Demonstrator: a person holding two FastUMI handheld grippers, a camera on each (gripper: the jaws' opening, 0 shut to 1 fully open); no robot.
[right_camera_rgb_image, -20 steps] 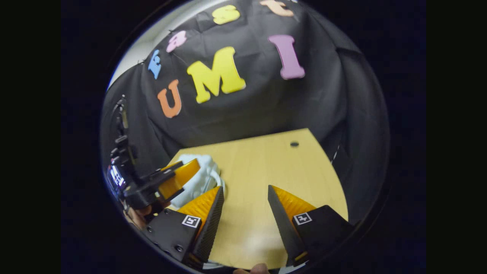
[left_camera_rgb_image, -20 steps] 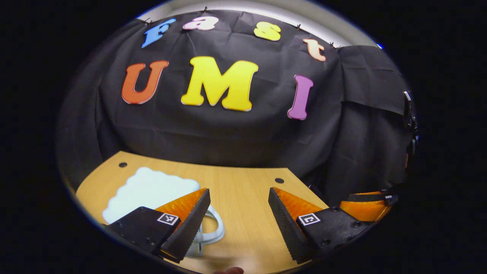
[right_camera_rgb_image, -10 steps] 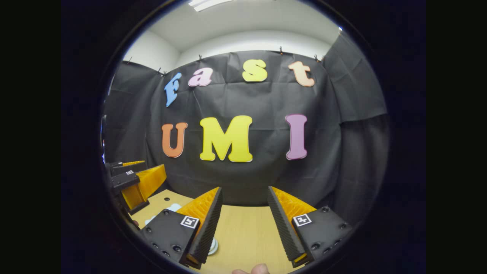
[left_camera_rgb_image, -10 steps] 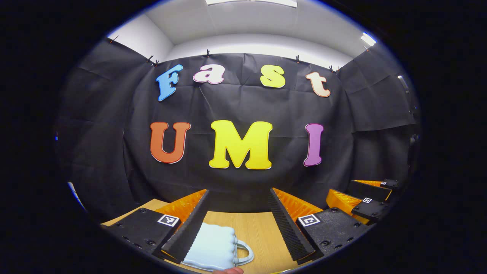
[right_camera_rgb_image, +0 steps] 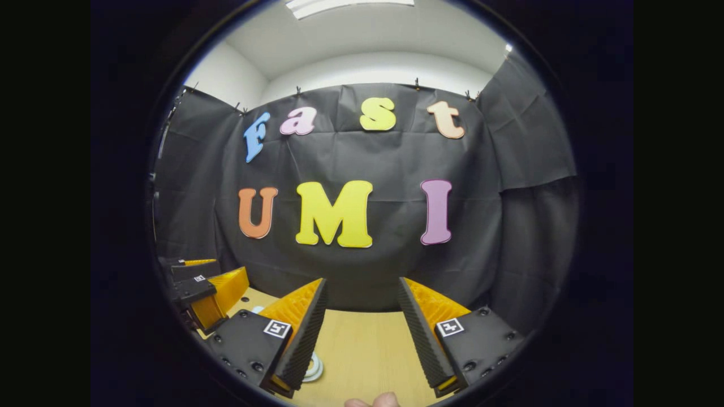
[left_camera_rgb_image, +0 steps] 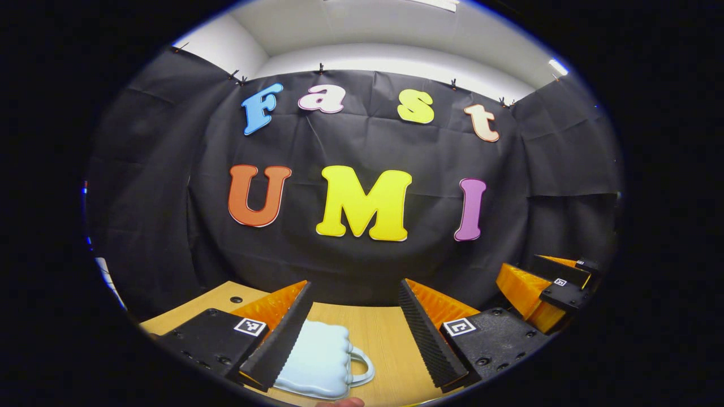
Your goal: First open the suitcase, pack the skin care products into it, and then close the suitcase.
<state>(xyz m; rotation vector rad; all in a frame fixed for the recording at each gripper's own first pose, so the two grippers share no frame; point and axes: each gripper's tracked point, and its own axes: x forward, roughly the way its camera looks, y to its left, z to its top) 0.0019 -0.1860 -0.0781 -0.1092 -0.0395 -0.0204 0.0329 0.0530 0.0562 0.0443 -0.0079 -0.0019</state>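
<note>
Between the parted left tongs [left_camera_rgb_image: 353, 333] lies the suitcase [left_camera_rgb_image: 319, 362].

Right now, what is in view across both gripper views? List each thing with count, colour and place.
Pale blue scalloped suitcase with a loop handle: one, lying flat and closed on the table, partly behind the left gripper's finger.
Small round white-rimmed item: one, on the table beside the right gripper's finger; what it is cannot be told.
Light wooden table: one, with small dark holes near its back edge.
Left gripper: open, above the table.
Right gripper: open, above the table.
Fingertip: at the bottom edge.
</note>
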